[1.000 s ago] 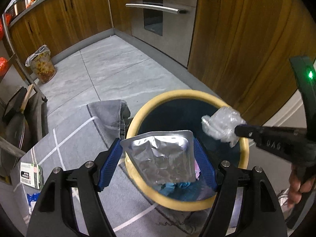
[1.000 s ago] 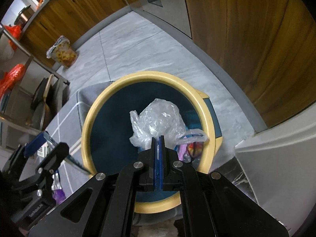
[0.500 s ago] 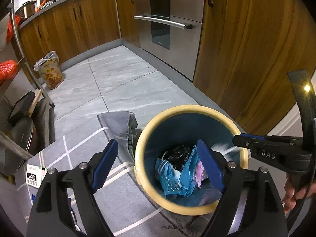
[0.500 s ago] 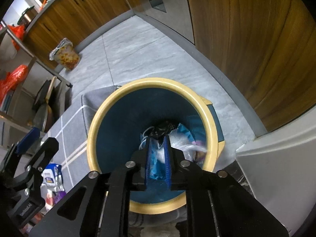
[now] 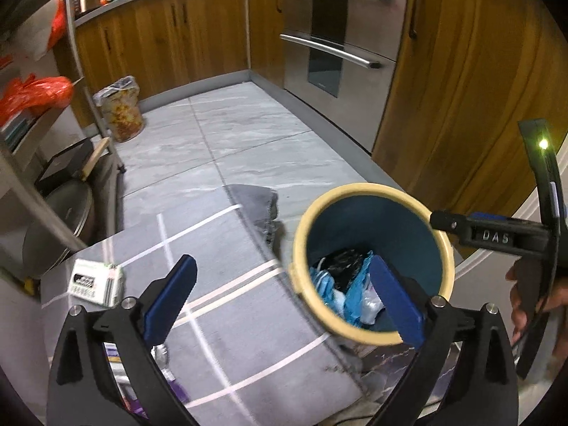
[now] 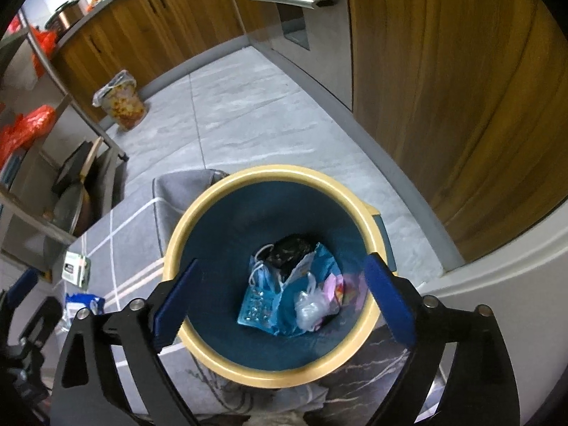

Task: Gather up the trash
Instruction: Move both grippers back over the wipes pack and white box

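A round bin with a cream rim (image 6: 269,177) and blue inside stands on the floor; it also shows in the left wrist view (image 5: 369,190). Inside lie a clear plastic bag (image 6: 310,307), blue wrappers (image 6: 261,300) and a black item (image 6: 293,248). My right gripper (image 6: 282,298) is open and empty right above the bin. My left gripper (image 5: 284,294) is open and empty, over the bin's left rim and the grey rug (image 5: 220,259). A white and green carton (image 5: 97,280) lies on the rug to the left; it also shows in the right wrist view (image 6: 75,268).
Wooden cabinets (image 5: 461,88) and a steel oven (image 5: 337,46) line the far and right sides. A bagged bin (image 5: 120,113) stands by the far cabinets. A shelf rack (image 5: 46,177) with pans and red bags is at left. More packets (image 6: 81,301) lie on the rug.
Both grippers opened: the left let go of the silver foil pouch, the right let go of the clear plastic bag, which now lies in the bin. Both then rose away from the bin.
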